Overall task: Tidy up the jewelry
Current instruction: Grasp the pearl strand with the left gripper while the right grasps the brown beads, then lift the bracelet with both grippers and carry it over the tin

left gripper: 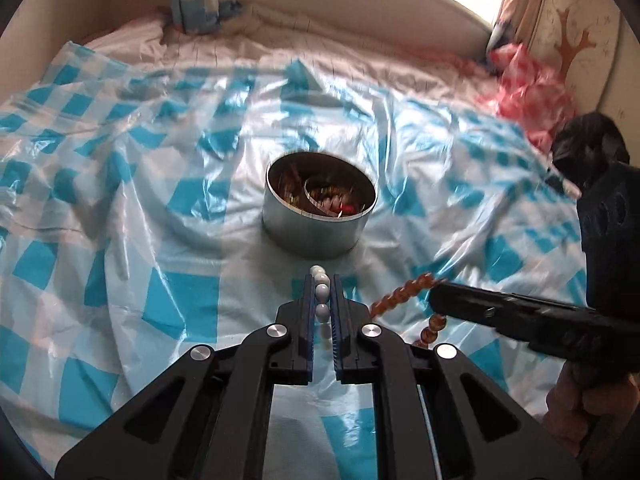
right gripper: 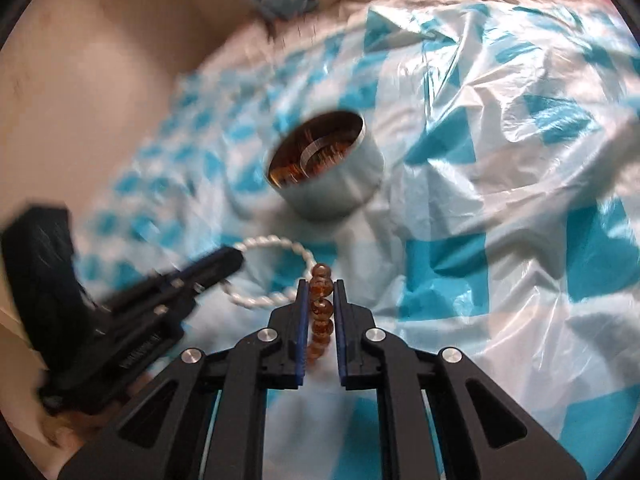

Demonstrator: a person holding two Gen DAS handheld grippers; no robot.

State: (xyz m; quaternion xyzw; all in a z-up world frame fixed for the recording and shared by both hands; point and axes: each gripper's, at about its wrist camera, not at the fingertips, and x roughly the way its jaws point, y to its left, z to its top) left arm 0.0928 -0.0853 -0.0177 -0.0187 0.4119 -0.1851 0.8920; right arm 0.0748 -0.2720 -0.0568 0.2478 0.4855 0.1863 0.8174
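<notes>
Gripping a white pearl-bead bracelet [left gripper: 322, 292] in my left gripper [left gripper: 322, 280] and an amber bead bracelet [right gripper: 321, 300] in my right gripper [right gripper: 321, 284], I next carry both to the round metal tin [left gripper: 320, 216] at frame centre.

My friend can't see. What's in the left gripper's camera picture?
The left gripper pinches a white bead bracelet above a blue-checked plastic sheet. A round tin holding jewelry sits ahead, and the right gripper holds an amber bead bracelet.

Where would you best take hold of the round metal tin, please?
Grip the round metal tin by its rim, from above: one finger inside the open top, one outside. It stands upright on the soft checked plastic sheet and looks too wide to span, judging by the fingers.
</notes>
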